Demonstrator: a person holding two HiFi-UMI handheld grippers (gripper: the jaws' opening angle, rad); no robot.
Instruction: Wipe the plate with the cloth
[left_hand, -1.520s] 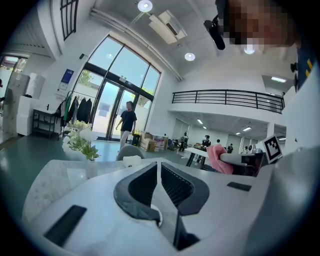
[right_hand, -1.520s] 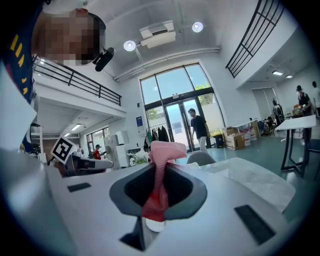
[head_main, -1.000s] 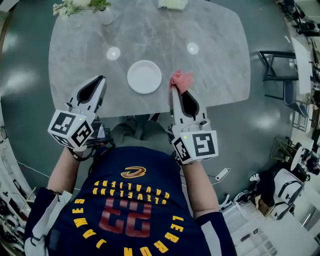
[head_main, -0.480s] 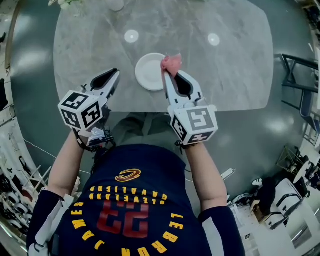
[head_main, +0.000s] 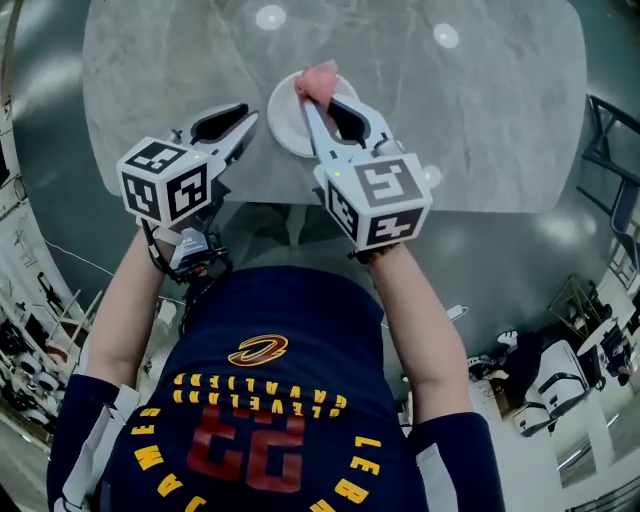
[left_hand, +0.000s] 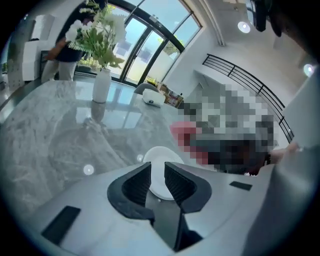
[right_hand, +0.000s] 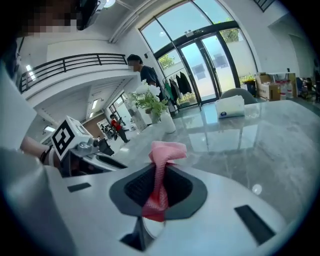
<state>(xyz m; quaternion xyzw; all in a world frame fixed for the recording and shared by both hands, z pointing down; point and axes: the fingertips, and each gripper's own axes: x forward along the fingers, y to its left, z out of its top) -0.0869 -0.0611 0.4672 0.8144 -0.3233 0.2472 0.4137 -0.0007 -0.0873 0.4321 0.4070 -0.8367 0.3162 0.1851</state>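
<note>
**Q:** How many grippers are there, and what does each one hold?

**A:** Two. The right gripper (head_main: 322, 100) is clenched on one pink cloth (head_main: 318, 80), which bunches out past its jaw tips. The left gripper (head_main: 243, 118) holds nothing. Its jaws stand a narrow gap apart, and the plate shows through that gap.

**Q:** Where is the plate?

**A:** One white plate (head_main: 285, 115) sits near the front edge of one grey marble table (head_main: 480, 120), between the two grippers. The cloth hangs over the plate's far side, but I cannot tell whether it touches.

**Q:** Anything else on the table?

**A:** One white vase of flowers (left_hand: 101, 85) and one tissue box (left_hand: 152, 98) stand well apart from the plate, at the far side.
</note>
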